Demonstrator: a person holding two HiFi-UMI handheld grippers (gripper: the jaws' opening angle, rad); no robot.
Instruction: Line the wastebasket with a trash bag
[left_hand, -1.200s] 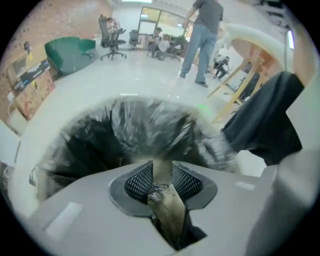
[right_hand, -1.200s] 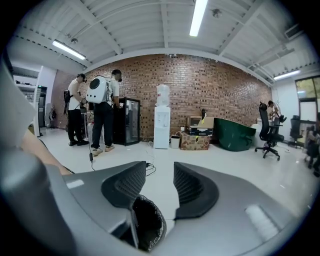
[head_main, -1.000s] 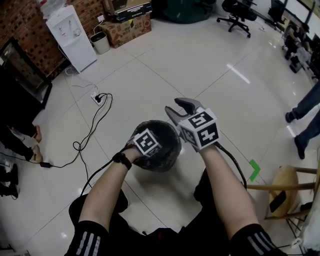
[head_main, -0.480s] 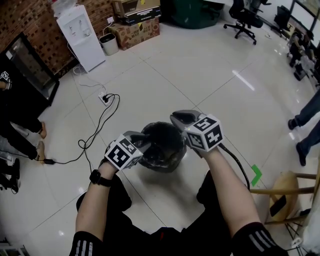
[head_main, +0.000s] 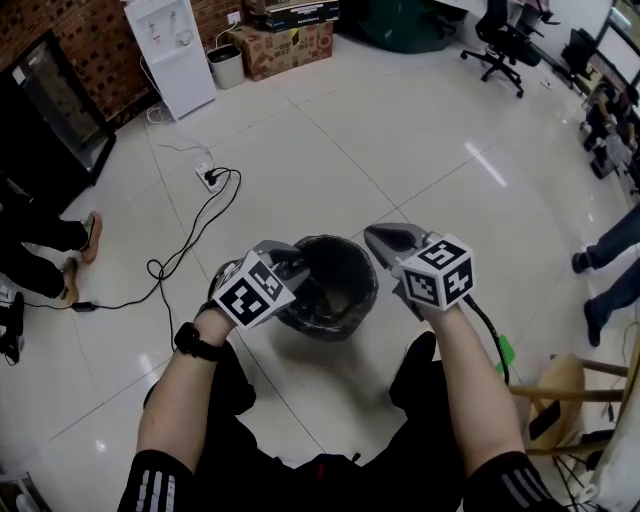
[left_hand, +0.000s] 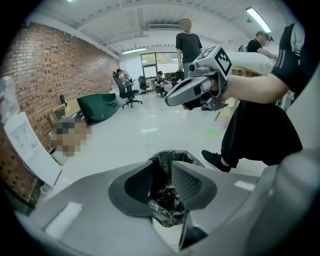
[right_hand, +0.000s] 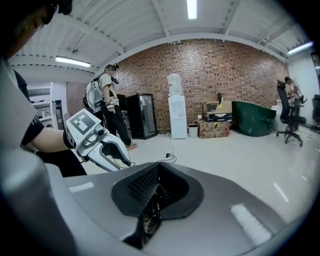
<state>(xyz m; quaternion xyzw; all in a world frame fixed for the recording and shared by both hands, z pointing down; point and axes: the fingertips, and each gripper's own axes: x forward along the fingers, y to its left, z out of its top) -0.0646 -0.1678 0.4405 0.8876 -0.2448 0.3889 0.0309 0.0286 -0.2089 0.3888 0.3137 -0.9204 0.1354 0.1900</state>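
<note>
L gripper (head_main: 289, 262) grips trash bag (head_main: 335, 290) rim; R gripper (head_main: 378, 238) just closed on it.

In my head view, the left gripper (head_main: 290, 262) hides part of the rim of the wastebasket (head_main: 345, 322). I can't see its dark bottom. At the right edge a person (head_main: 612, 238) is cut off; only legs show.

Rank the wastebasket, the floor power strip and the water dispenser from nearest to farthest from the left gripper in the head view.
1. Wastebasket, holding the trash bag, beside the left gripper.
2. Power strip, farther off, up-left.
3. Water dispenser, farthest, at the top left.
</note>
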